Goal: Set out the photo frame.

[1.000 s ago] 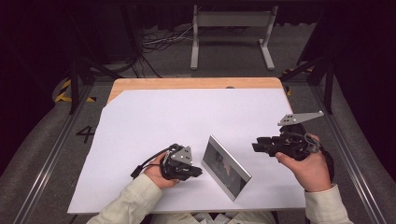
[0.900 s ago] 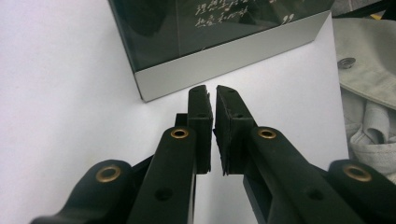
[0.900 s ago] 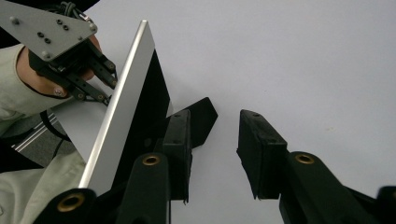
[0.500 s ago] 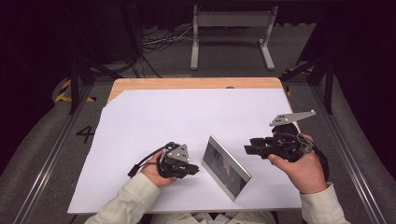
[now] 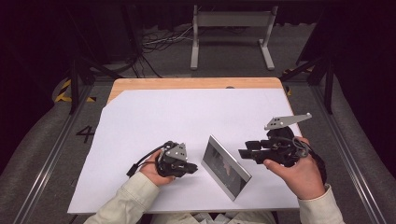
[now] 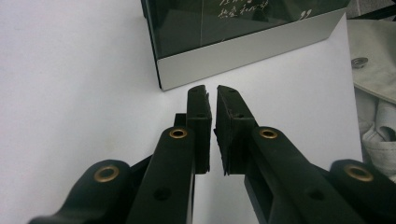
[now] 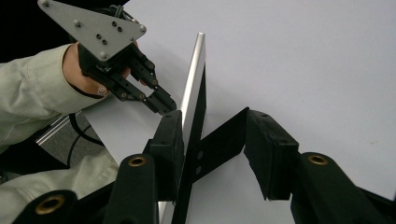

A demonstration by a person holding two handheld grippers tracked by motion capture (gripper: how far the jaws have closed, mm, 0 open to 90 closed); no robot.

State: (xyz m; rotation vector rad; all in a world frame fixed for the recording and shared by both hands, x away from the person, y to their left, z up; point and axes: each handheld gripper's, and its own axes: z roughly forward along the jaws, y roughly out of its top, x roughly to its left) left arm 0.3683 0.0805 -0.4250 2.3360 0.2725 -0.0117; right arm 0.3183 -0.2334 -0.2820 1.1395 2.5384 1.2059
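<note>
Now the silver-edged, dark-glass picture frame [image 5: 226, 166] stands on the white table sheet [image 5: 187, 116] between both hands. With the right gripper [image 7: 212, 135], whose jaws have just been opening astride the frame's edge, withdraw straight back; the left gripper [image 6: 211, 95], nearly closed and empty, waits close beside it.

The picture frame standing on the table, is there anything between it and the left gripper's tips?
Nothing visible. The left gripper has its jaws nearly closed with nothing between them, pointing at the lower silver edge of the picture frame. Between the tips and that edge lies bare white table cover.
</note>
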